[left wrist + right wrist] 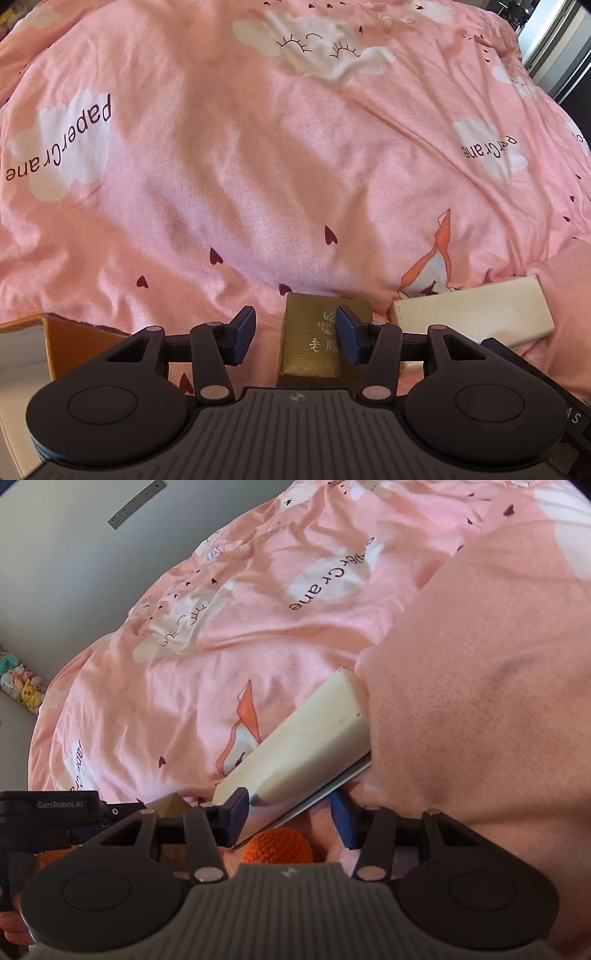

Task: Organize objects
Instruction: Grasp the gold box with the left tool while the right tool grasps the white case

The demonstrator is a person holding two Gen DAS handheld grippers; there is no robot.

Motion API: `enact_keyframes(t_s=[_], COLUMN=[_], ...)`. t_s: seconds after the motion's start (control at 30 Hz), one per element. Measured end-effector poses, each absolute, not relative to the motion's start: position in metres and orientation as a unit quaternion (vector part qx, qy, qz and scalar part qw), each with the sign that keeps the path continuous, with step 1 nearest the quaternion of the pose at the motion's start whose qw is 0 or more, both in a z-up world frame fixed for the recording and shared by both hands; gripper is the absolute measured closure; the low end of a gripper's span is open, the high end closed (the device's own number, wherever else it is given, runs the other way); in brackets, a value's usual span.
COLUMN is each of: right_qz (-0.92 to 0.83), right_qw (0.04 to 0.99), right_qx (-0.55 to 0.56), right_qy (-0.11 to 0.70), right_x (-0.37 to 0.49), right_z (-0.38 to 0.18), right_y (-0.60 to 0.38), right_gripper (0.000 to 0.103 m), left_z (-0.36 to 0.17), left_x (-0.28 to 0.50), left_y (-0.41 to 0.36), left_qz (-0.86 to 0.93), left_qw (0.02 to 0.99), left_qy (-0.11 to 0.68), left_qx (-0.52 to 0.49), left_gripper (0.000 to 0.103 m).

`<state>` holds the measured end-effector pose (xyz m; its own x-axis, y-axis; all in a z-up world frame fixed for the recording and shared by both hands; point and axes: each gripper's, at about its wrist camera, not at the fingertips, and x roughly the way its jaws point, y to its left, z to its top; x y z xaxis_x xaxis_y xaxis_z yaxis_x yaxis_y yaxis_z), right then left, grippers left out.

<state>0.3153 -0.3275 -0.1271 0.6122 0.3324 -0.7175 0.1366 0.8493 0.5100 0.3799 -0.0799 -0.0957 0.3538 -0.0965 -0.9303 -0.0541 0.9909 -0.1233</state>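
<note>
On a bed covered by a pink quilt printed with white clouds and small dark hearts, two hand-held grippers work low over a small cluster of things. Starting at the left, an orange cardboard box with a pale inside sits at the 8 o'clock edge of the left wrist view. The left gripper has its dark blue pads standing moderately wide and holding nothing; a flat olive-gold box with pale printed characters lies beneath them toward 6 o'clock, the right-hand pad overlapping its top face. To take it well, I judge the gripper should shift toward 3 o'clock until both pads straddle the box's long edges, then settle lower before closing. Further right, a cream rectangular box lies at 4 o'clock, just beside the gold one. In the right wrist view, the right gripper is also partly spread and empty, with the cream box's near corner and a thin silvery edge reaching between its pads. Only this view shows an orange crocheted ball at 6 o'clock, a fuzzy pink fold covering the cream box's far end, and plush toys at 9 o'clock.
</note>
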Motion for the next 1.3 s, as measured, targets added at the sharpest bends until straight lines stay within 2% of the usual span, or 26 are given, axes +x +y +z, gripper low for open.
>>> enact_keyframes(t_s=[0.2, 0.33, 0.53, 0.67, 0.73, 0.87, 1.07, 1.2, 1.3], right_qz=[0.066, 0.07, 0.079, 0.078, 0.079, 0.082, 0.09, 0.125, 0.128], right_qw=[0.847, 0.851, 0.857, 0.857, 0.858, 0.868, 0.886, 0.897, 0.894], right_qx=[0.293, 0.289, 0.295, 0.291, 0.294, 0.288, 0.275, 0.257, 0.25], right_qy=[0.438, 0.432, 0.416, 0.418, 0.414, 0.396, 0.362, 0.337, 0.348], right_x=[0.321, 0.322, 0.326, 0.331, 0.33, 0.326, 0.318, 0.312, 0.314], right_z=[-0.141, -0.145, -0.151, -0.154, -0.154, -0.146, -0.13, -0.115, -0.119], right_y=[-0.333, -0.33, -0.329, -0.324, -0.325, -0.325, -0.324, -0.322, -0.319], right_gripper=[0.049, 0.048, 0.047, 0.044, 0.044, 0.053, 0.062, 0.068, 0.069], left_z=[-0.107, -0.115, -0.118, -0.132, -0.134, -0.119, -0.097, -0.093, -0.092], left_x=[0.385, 0.384, 0.38, 0.382, 0.379, 0.368, 0.356, 0.351, 0.352], left_y=[-0.079, -0.087, -0.081, -0.07, -0.066, -0.067, -0.081, -0.086, -0.083], left_qz=[-0.012, -0.031, -0.033, -0.035, -0.031, -0.051, -0.097, -0.135, -0.145], left_qw=[0.803, 0.779, 0.789, 0.766, 0.765, 0.778, 0.805, 0.809, 0.806], left_qy=[0.588, 0.611, 0.594, 0.609, 0.605, 0.586, 0.561, 0.55, 0.545], left_qx=[-0.099, -0.134, -0.155, -0.204, -0.22, -0.221, -0.167, -0.156, -0.181], left_gripper=[0.036, 0.034, 0.033, 0.022, 0.023, 0.025, 0.026, 0.038, 0.046])
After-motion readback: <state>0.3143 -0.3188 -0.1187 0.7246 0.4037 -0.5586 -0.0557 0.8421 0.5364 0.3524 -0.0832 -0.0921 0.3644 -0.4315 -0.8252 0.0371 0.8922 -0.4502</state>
